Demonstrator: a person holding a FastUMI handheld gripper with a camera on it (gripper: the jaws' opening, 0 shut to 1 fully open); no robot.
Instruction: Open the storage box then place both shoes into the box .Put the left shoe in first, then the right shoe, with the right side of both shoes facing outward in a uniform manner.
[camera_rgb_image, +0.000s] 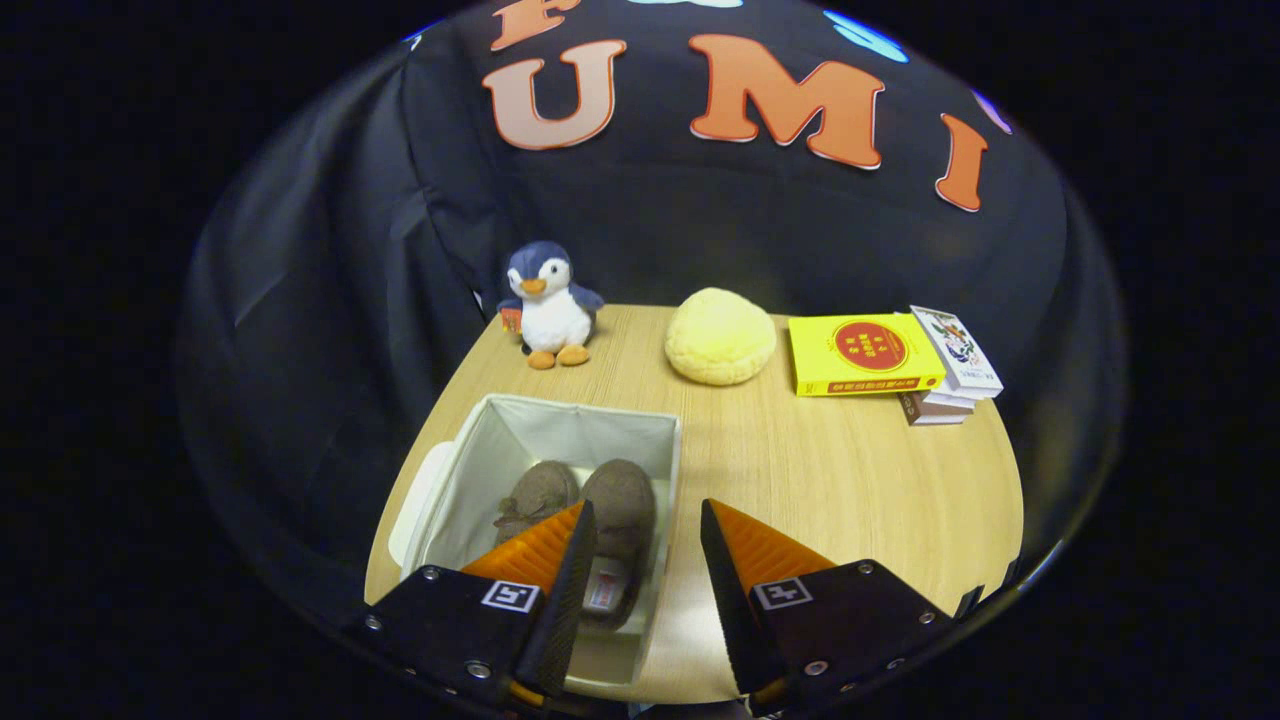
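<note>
On the wooden table (820, 470) we see both shoes (585, 505) inside the box (560, 420); fingers (642, 520) apart, empty.

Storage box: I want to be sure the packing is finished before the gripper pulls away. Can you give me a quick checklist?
1. Storage box open: ok.
2. Both shoes inside, side by side: ok.
3. Gripper open and holding nothing: ok.
4. Right sides facing outward: cannot tell.
5. Fingers clear of the box wall: cannot tell; one overlaps the box.
6. Lid lying beside the box: ok.
</note>
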